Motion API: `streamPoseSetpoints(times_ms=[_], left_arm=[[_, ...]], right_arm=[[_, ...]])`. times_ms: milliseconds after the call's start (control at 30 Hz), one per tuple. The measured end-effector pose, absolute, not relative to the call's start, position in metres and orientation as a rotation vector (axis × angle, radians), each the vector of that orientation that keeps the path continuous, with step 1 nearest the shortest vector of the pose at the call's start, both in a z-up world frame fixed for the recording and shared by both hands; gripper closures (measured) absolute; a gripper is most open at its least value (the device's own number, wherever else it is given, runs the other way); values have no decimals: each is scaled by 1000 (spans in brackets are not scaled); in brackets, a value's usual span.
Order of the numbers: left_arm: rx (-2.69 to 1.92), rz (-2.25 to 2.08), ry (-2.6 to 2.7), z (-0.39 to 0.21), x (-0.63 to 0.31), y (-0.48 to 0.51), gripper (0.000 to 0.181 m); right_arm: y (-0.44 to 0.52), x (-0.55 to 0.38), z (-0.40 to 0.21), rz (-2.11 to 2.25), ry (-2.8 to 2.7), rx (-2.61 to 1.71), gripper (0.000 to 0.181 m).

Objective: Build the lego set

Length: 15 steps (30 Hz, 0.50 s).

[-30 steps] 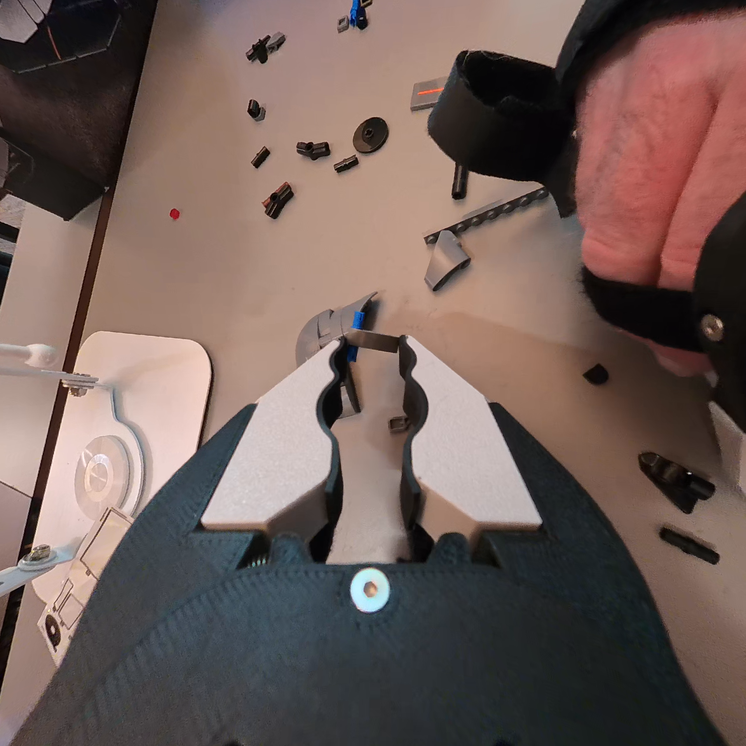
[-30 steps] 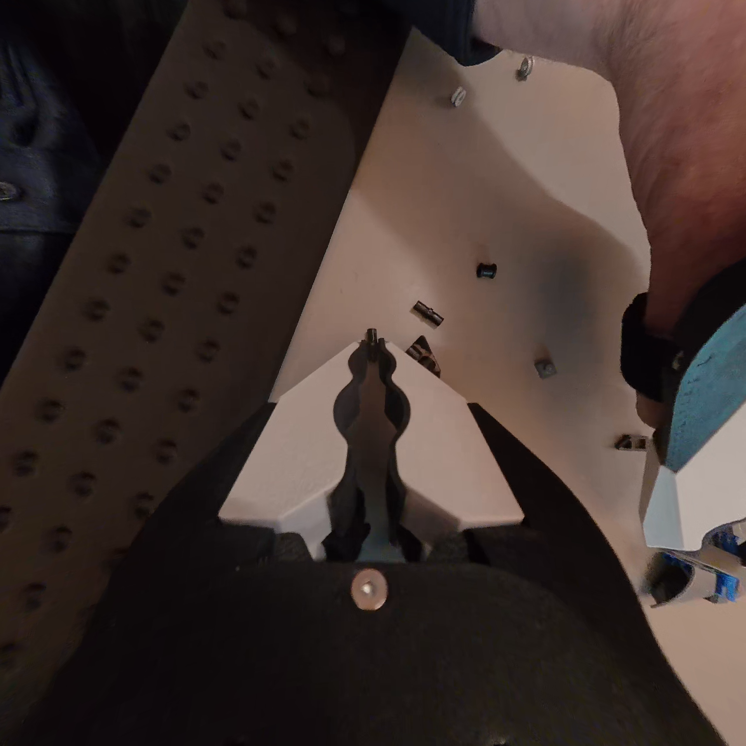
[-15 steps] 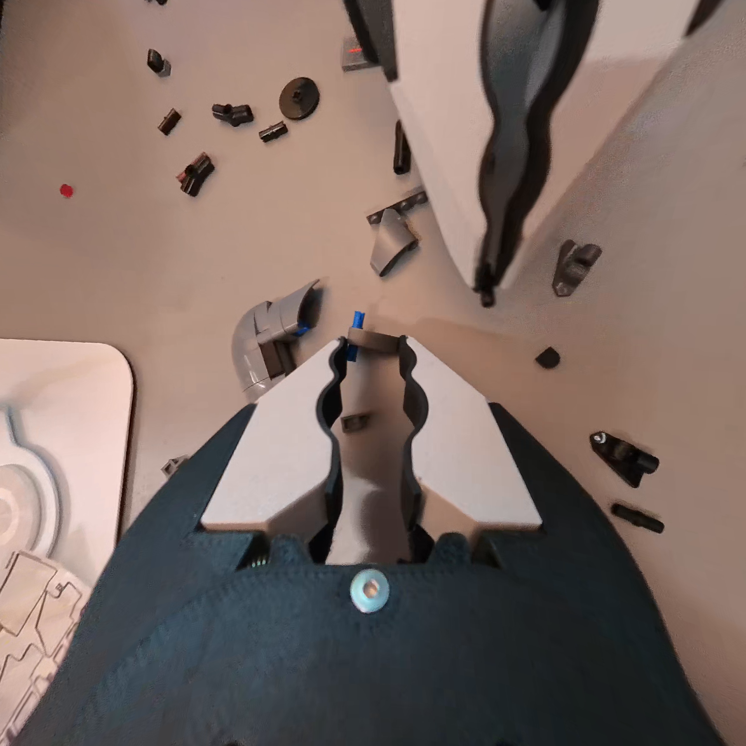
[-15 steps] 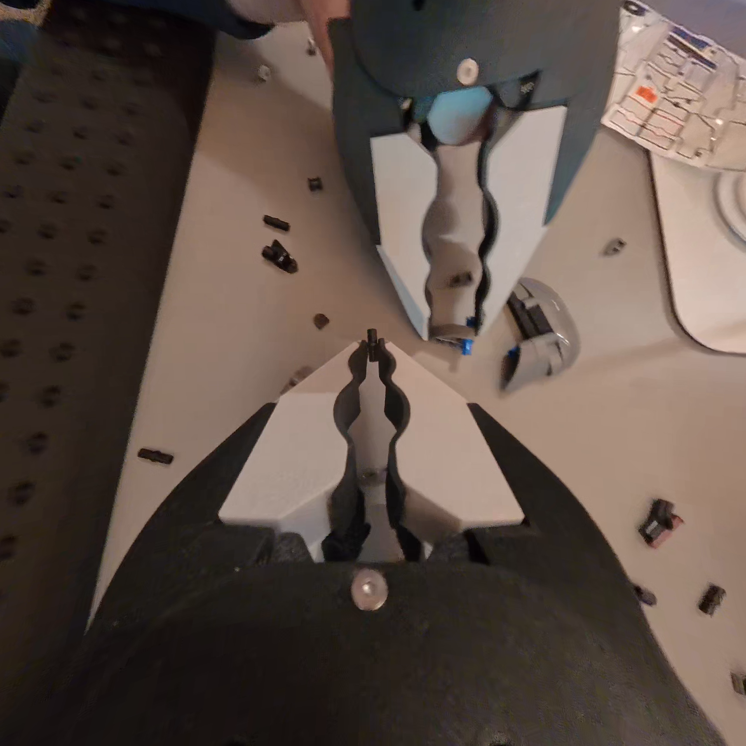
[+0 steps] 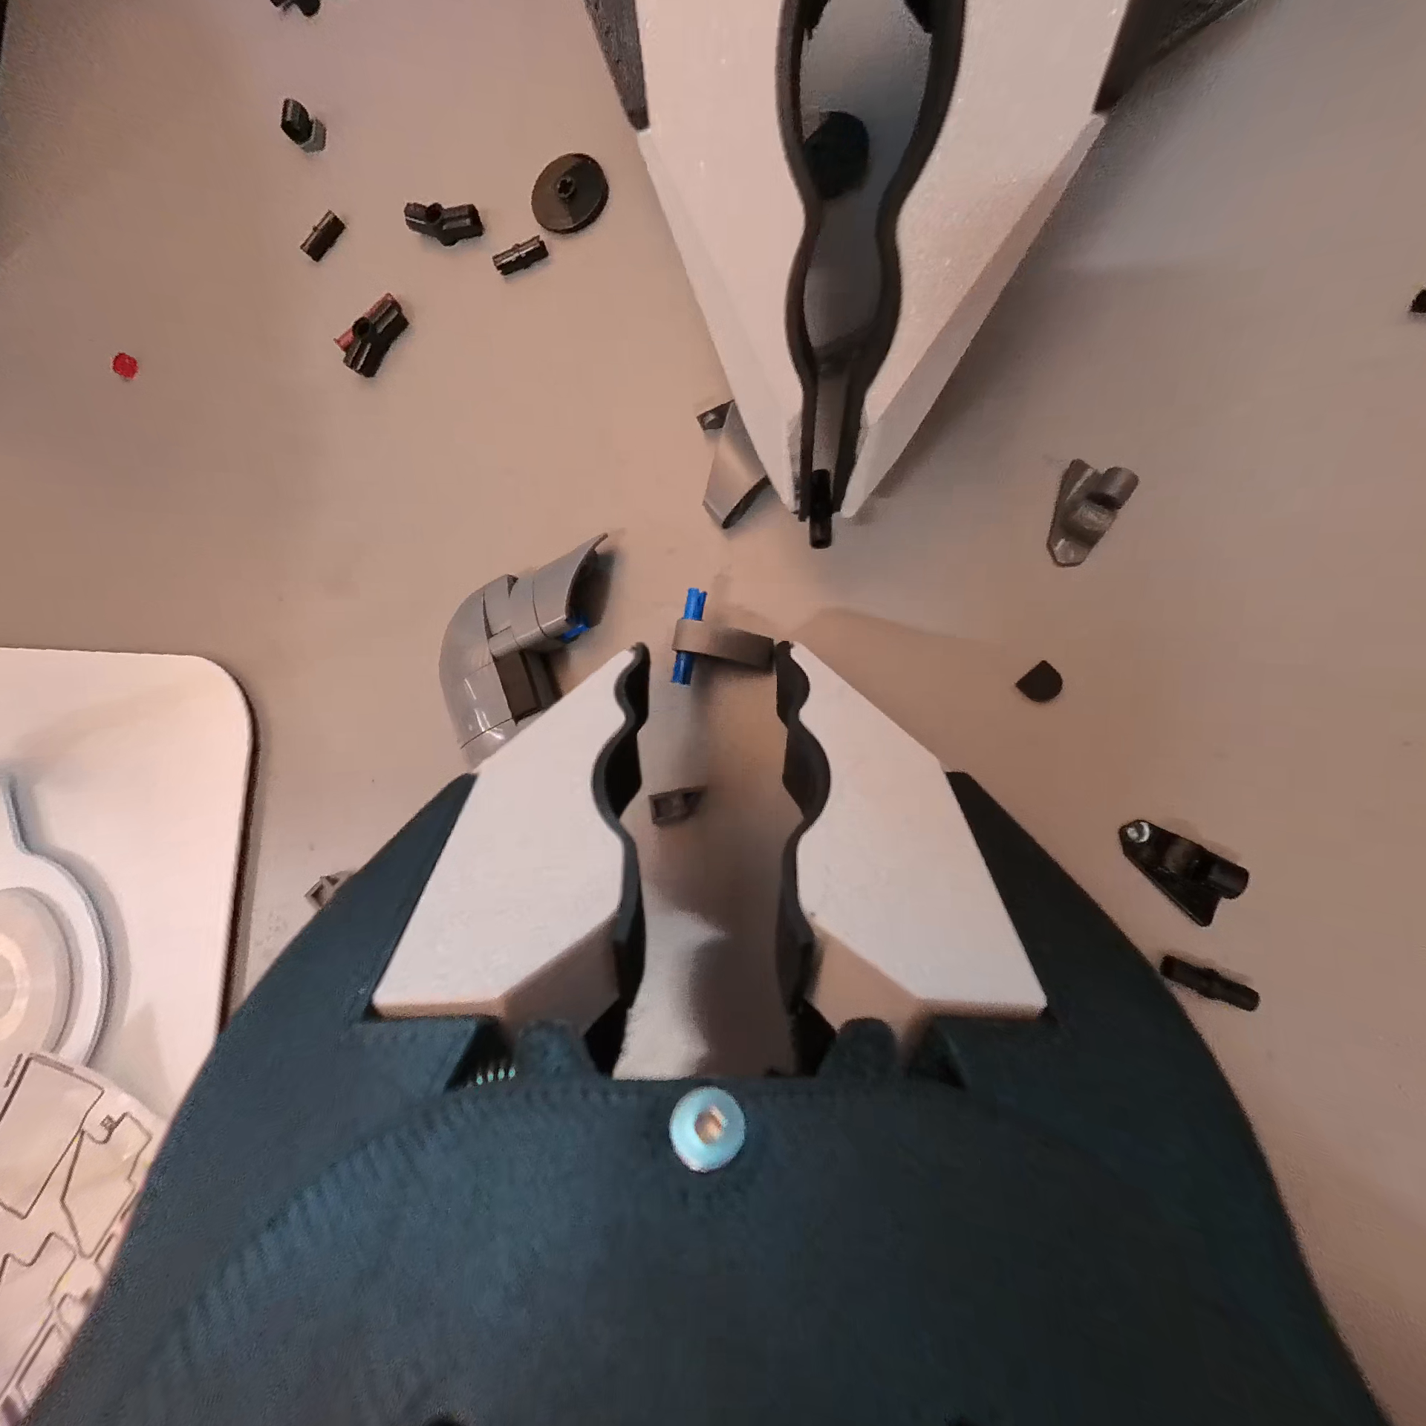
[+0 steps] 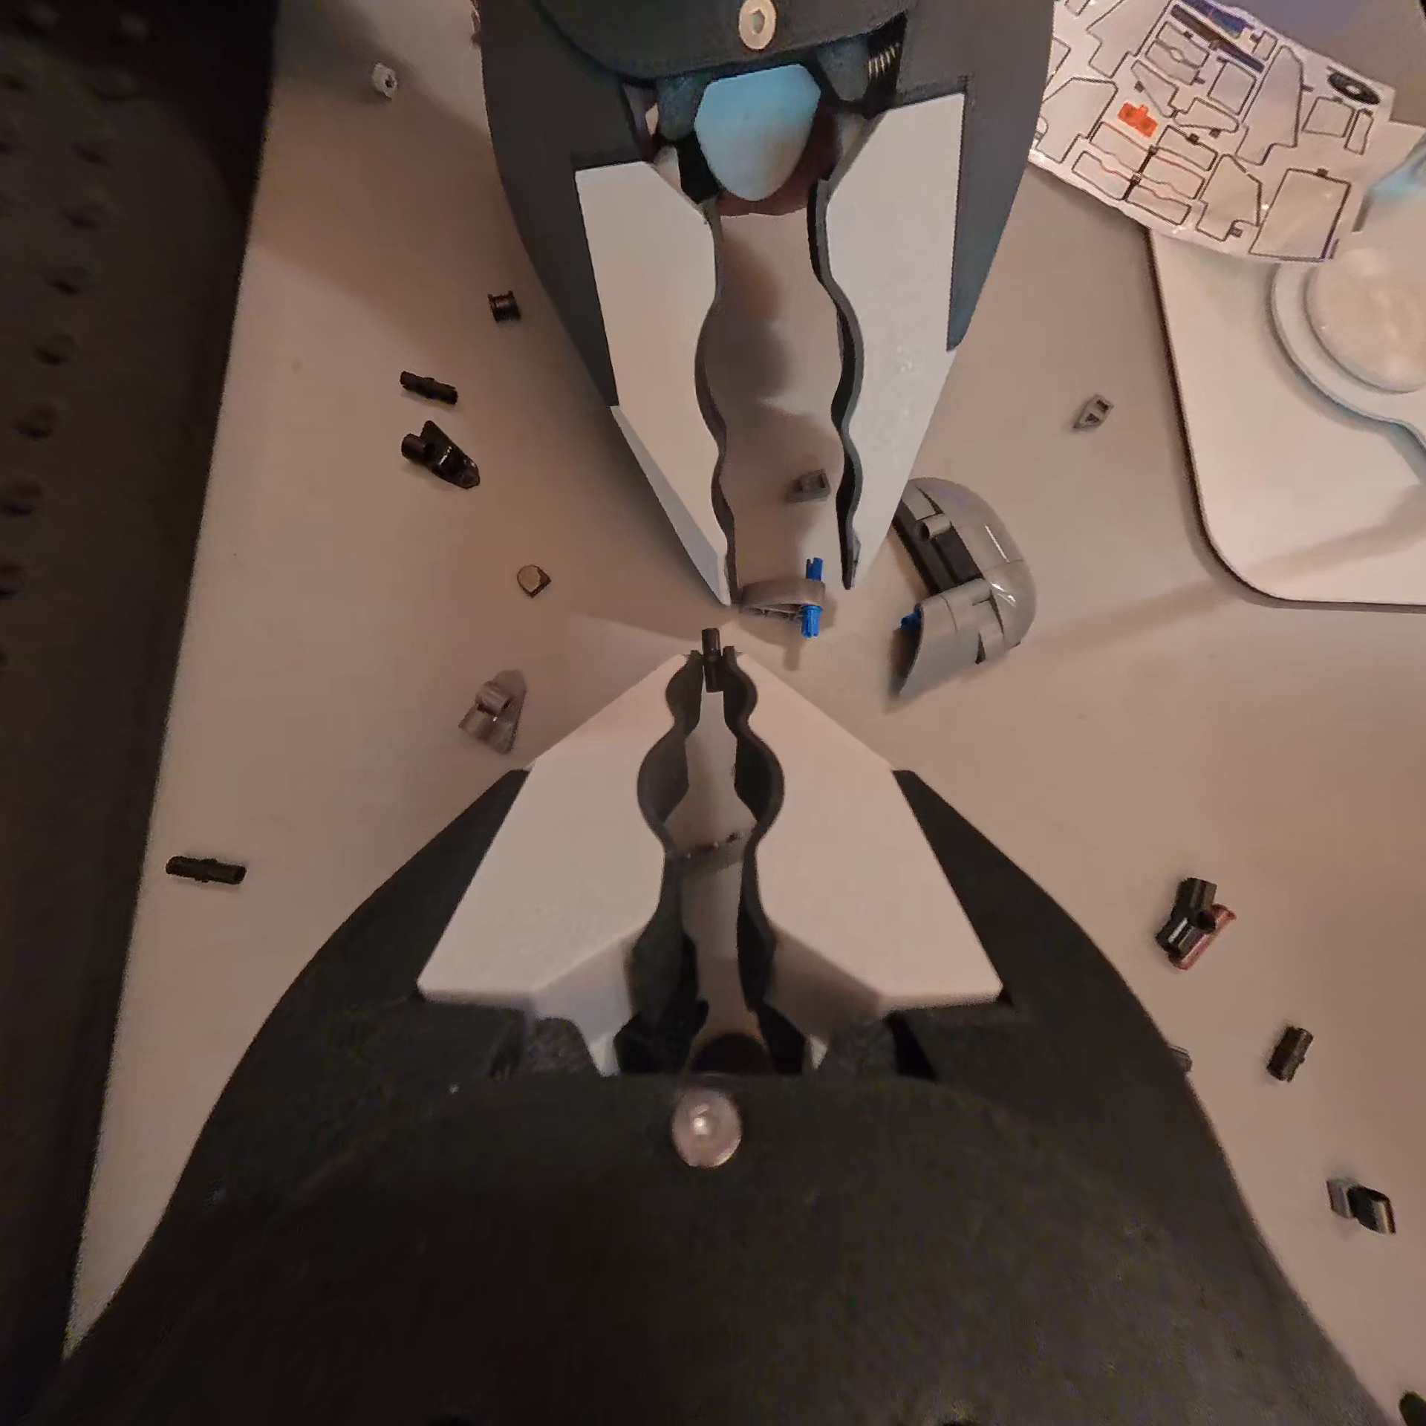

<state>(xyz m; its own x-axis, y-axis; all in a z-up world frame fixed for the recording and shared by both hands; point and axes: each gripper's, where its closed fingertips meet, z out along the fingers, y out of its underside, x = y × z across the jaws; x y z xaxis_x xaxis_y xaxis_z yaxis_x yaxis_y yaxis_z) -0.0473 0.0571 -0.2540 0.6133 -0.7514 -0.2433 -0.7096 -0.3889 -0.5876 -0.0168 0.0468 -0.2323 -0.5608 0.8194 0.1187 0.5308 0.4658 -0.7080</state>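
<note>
My left gripper is slightly open around a short grey beam with a blue pin. The beam touches one fingertip and a gap shows at its pin end. My right gripper is shut on a small black pin that sticks out past its tips. The two grippers face tip to tip, a short way apart. The right gripper also shows in the left wrist view, and the left gripper in the right wrist view. A grey curved assembly lies beside the left fingers.
Several small black pieces lie scattered on the beige table, with a black round dish and a red stud. A grey bracket lies to the right. A white board, a sticker sheet and a dark studded plate lie at the edges.
The right gripper swung round with its black pin and came close, tip to tip with the left gripper. The left jaws widened a little around the grey beam.
</note>
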Motion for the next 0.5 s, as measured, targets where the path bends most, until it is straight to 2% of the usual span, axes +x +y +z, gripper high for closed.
streamPoseSetpoints(times_ms=[300,500], left_arm=[[-1939,16,1253,-225,-24,56,151],[-1849,91,1305,-218,-17,56,168]], right_arm=[[48,-22,-226,988,-2212,-1194,179],[50,-23,-217,1119,-2157,-1255,179]])
